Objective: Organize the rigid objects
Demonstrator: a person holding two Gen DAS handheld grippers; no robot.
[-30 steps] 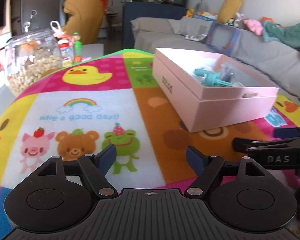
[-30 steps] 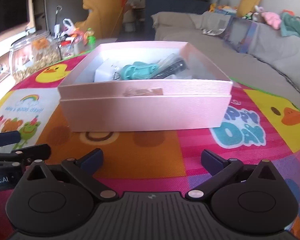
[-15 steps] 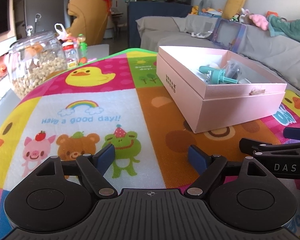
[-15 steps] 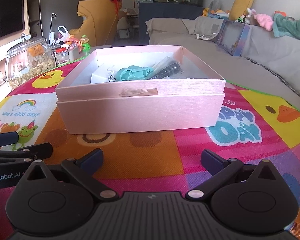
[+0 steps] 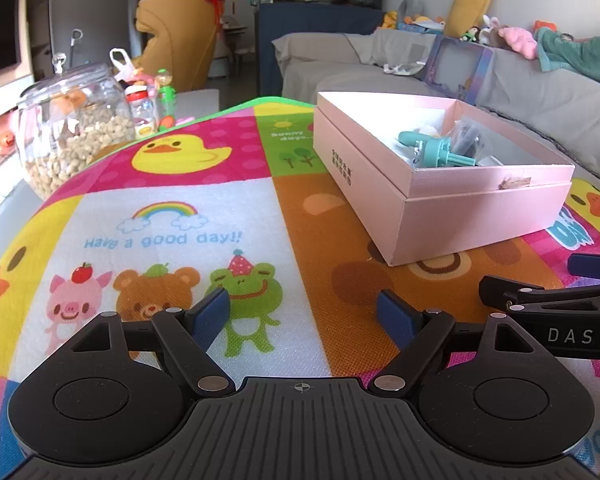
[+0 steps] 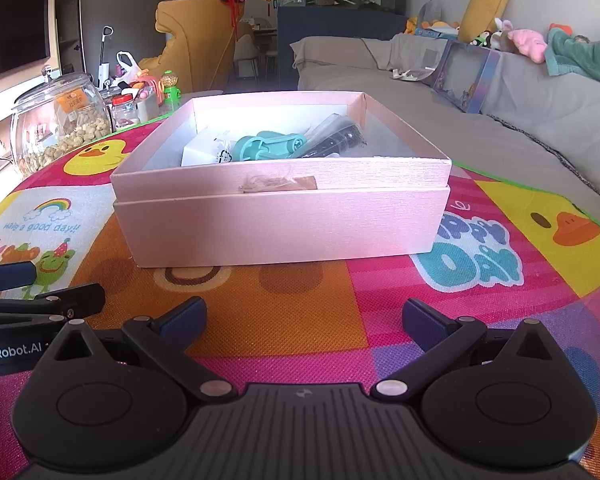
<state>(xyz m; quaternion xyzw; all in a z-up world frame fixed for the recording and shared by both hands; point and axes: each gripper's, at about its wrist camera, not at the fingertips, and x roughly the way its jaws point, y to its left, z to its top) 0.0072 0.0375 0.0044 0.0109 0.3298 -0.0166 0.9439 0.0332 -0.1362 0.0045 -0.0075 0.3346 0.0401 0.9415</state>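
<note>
**A:** so where's everything at? Both grippers look idle to me. Left gripper point(image 5: 303, 314) is spread wide with nothing between the pads, just hanging over the mat point(image 5: 172, 216). Right gripper point(image 6: 304, 320) is wide and empty too, parked in front of the box point(image 6: 280, 216).

**B:** yep. The stuff is already in the box: teal toy point(image 6: 268, 146), a dark thing in a clear bag point(image 6: 336, 136), something white point(image 6: 204, 152). Mat around it looks bare, so I'd guess sorting is about done.

**A:** anything that could go sideways?

**B:** the grippers sit just beside each other, so swinging one across could clip the other. And the box is light card in two stacked layers. Nudge the near wall and it probably slides or the top layer shifts.

**A:** readable text?

**B:** mat says "Have a good day!!" and "Sunny days". "DAS" on the right gripper, "enRobot.AI" on the left. There's small print on the box side point(image 5: 342, 168), can't read it. Jar point(image 6: 60, 124) has an orange label, also too small.
</note>
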